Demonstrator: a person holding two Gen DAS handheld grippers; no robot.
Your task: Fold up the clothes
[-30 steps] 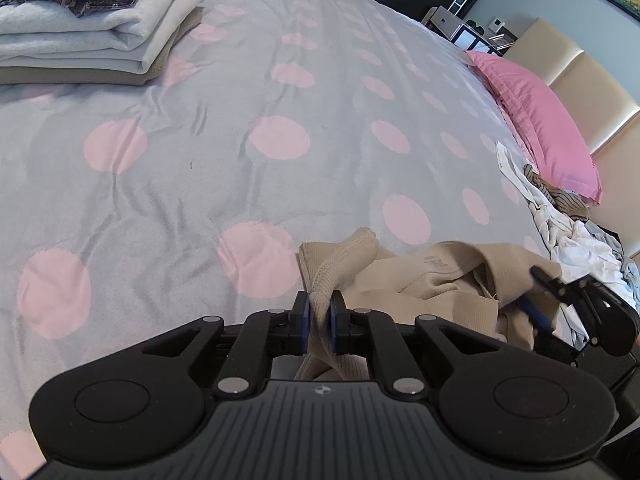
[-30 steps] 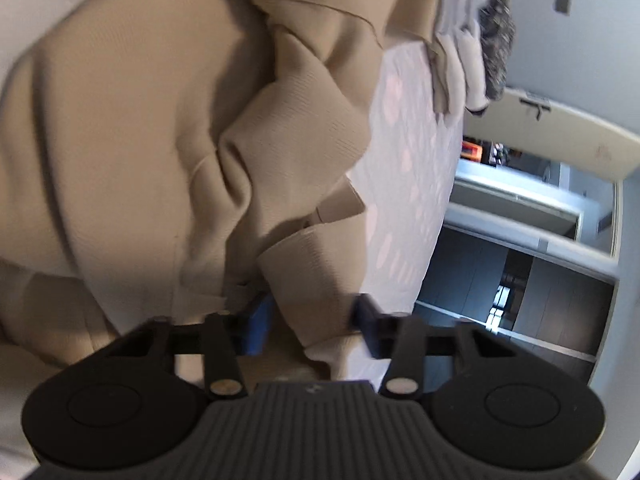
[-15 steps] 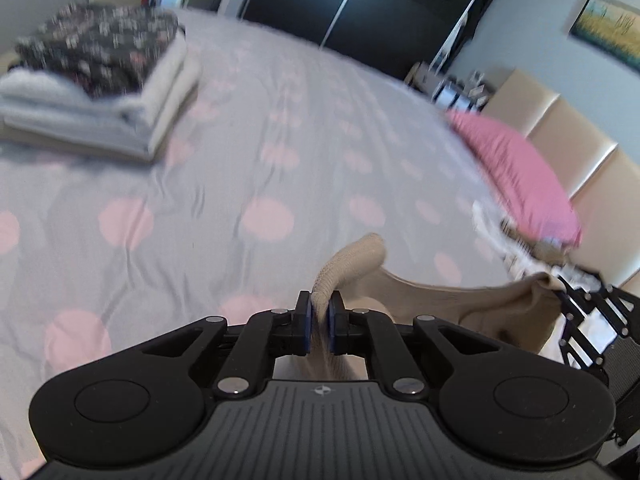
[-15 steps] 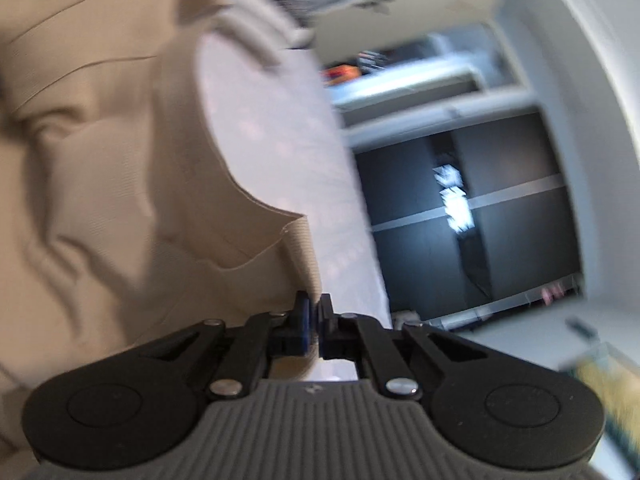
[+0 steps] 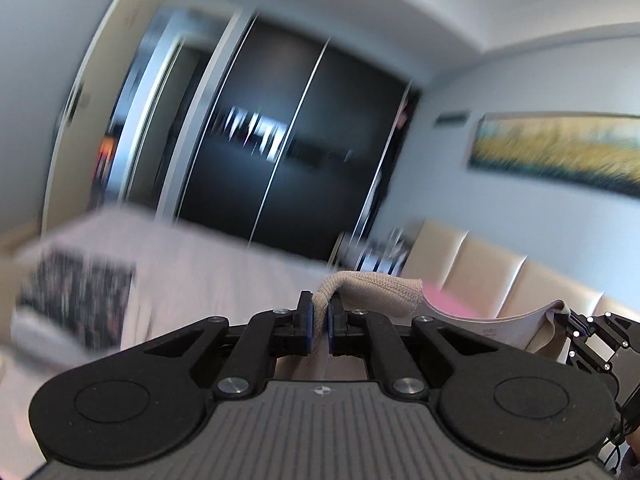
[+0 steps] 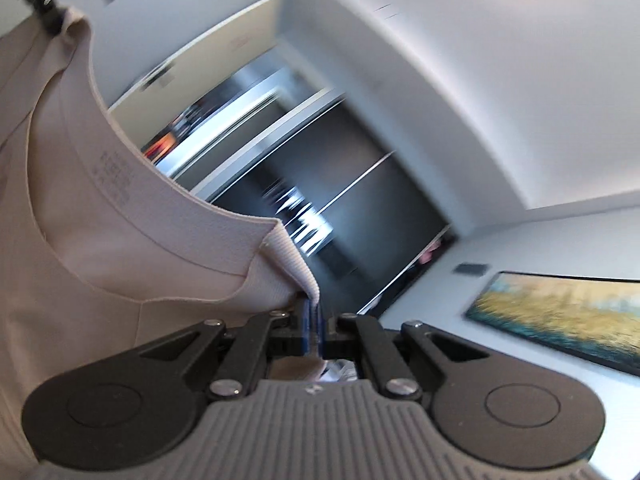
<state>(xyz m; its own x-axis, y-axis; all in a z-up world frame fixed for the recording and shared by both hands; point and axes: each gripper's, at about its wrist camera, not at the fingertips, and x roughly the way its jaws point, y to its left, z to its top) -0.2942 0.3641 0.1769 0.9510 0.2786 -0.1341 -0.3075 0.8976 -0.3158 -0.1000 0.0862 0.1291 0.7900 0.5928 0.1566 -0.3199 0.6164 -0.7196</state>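
The bed (image 5: pixel 208 256) lies low in the left wrist view, blurred, with a stack of folded clothes (image 5: pixel 76 300) on its left side; no basket, box or other container shows in either view, so nothing can be said of contents

The beige top (image 6: pixel 80 240) is up in the air, stretched between the two grippers. It looks like a light, soft ribbed knit that will sag and swing freely and keep no shape of its own, so it needs two well-spread holds; the thicker seams at shoulder and neck seem the surest places to pinch

The left gripper (image 5: pixel 319 325) is closed narrowly on a rolled ribbed edge of the top. The right gripper (image 6: pixel 314 326) is clamped on a ribbed corner beside the neckline, where faint print shows inside the collar
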